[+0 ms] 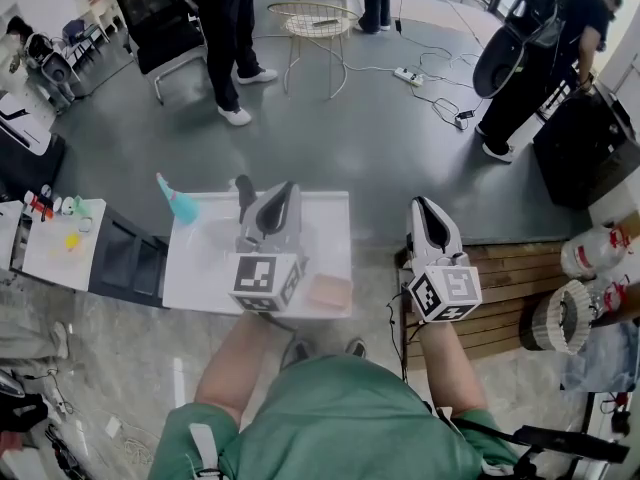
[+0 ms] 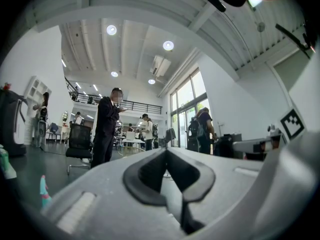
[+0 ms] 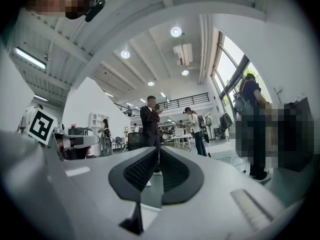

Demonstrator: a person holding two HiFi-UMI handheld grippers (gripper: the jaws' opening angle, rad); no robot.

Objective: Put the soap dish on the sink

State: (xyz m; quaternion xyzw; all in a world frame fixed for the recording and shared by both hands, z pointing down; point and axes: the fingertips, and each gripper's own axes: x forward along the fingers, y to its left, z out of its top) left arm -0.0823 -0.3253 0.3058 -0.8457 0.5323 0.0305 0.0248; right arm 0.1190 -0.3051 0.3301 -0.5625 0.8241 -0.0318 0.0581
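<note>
Where the left tool [image 1: 288,190] reaches up the frame over the white worktop [image 1: 200,268], it covers the middle of that surface, and what lies beneath cannot be told. A dark upright thing [image 1: 243,193] at the worktop's upper edge is half hidden behind the tool and hard to name. A teal bottle [image 1: 180,204] stands clear at the upper left corner.

In the left gripper view, the left tool [image 2: 166,153] has its dark pads pressed together at the tips with nothing between them. In the right gripper view the right tool [image 3: 156,150] is pressed together and empty in the same way. In the head view the right tool [image 1: 422,206] sits right of the worktop, over a slatted wooden platform [image 1: 510,288].

The soap dish [image 1: 328,291], a small pinkish-tan square, lies flat at the lower right corner of the worktop. It is just right of the left tool's marker cube and apart from both pairs of jaws. Whether anything lies in it is too small to make out.

At the lower right a pale woven basket [image 1: 563,316] shows a dark inside, its contents unclear. Beside it, bags [image 1: 592,250] are cut off by the frame edge. On a small white table [image 1: 55,253] at the left stand tiny bottles, too small to tell apart.
</note>
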